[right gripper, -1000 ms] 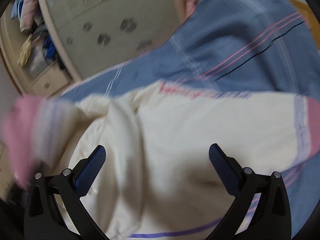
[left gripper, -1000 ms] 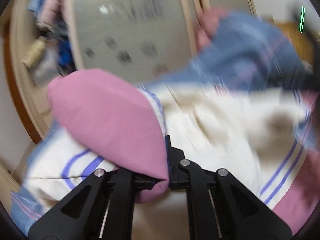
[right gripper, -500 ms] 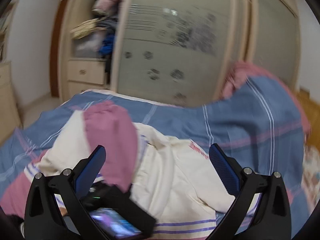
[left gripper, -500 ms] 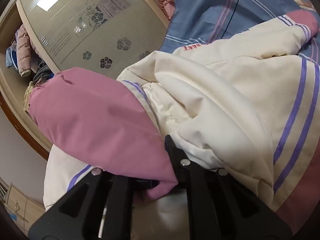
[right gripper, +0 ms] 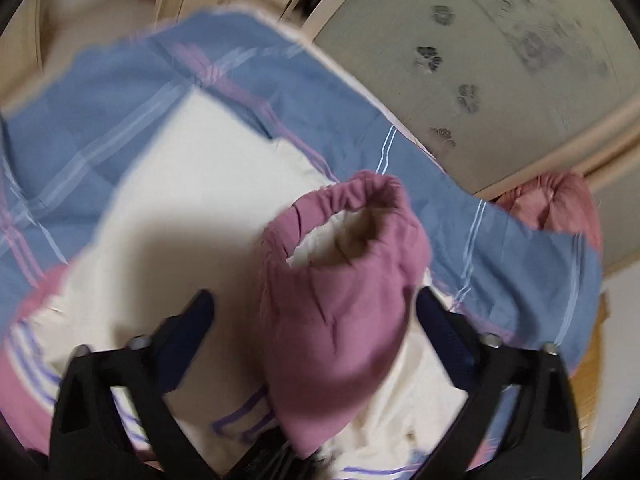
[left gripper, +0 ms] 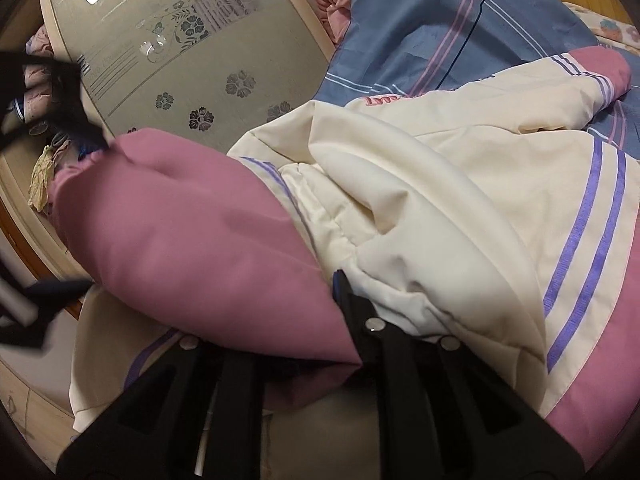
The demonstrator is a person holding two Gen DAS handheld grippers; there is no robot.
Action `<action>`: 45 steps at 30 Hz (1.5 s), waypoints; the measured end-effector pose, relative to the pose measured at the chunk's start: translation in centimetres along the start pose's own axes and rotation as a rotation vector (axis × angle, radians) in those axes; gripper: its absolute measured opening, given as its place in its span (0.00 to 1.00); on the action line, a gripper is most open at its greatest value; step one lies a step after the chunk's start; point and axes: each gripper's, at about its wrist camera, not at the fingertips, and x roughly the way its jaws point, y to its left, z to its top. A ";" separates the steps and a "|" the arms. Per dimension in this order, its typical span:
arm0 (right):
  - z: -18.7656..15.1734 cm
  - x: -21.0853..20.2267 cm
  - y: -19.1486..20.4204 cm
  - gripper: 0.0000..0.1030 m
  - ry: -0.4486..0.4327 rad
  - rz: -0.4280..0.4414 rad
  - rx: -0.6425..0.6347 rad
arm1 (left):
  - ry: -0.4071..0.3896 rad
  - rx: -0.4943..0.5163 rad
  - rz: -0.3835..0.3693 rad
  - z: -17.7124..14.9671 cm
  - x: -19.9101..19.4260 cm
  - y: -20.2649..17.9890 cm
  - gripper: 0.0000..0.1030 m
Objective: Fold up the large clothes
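Note:
A large padded jacket [left gripper: 460, 184], cream with pink sleeve ends and purple stripes, lies on the blue striped bed cover [left gripper: 432, 28]. My left gripper [left gripper: 316, 320] is shut on the jacket's pink sleeve [left gripper: 188, 248] and holds it up over the cream body. In the right wrist view the same pink sleeve [right gripper: 344, 288], cuff opening upward, stands between the fingers of my open right gripper [right gripper: 312, 312]; the jaws are wide apart and do not pinch it. The right gripper's dark shape shows at the left edge of the left wrist view [left gripper: 60, 92].
A wardrobe with frosted flower-patterned sliding doors [left gripper: 192, 48] stands close behind the bed. A pink bundle [right gripper: 556, 204] lies at the head of the bed. Clothes hang in the open wardrobe section [left gripper: 40, 168].
The right gripper swung from looking across the room to down over the raised pink sleeve, which now sits between its open fingers. The left gripper keeps hold of the sleeve, almost still.

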 end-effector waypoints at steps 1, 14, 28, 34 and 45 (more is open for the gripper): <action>-0.3 0.1 -0.4 0.22 0.011 -0.030 0.024 | 0.000 0.004 -0.002 0.0 0.0 0.0 0.11; -21.4 4.9 -17.5 0.20 -0.137 0.329 0.922 | 0.008 0.003 -0.012 -0.1 0.1 -0.1 0.13; -32.0 14.6 -16.1 0.65 -0.081 0.681 1.193 | 0.013 0.012 0.003 -0.2 0.1 -0.3 0.17; -32.7 4.5 -19.7 0.88 -0.330 0.229 1.138 | 0.015 0.015 0.009 -0.1 0.1 -0.5 0.17; -25.7 14.8 -13.3 0.98 -0.228 0.520 1.075 | 0.009 0.017 0.004 -0.1 0.0 -0.4 0.24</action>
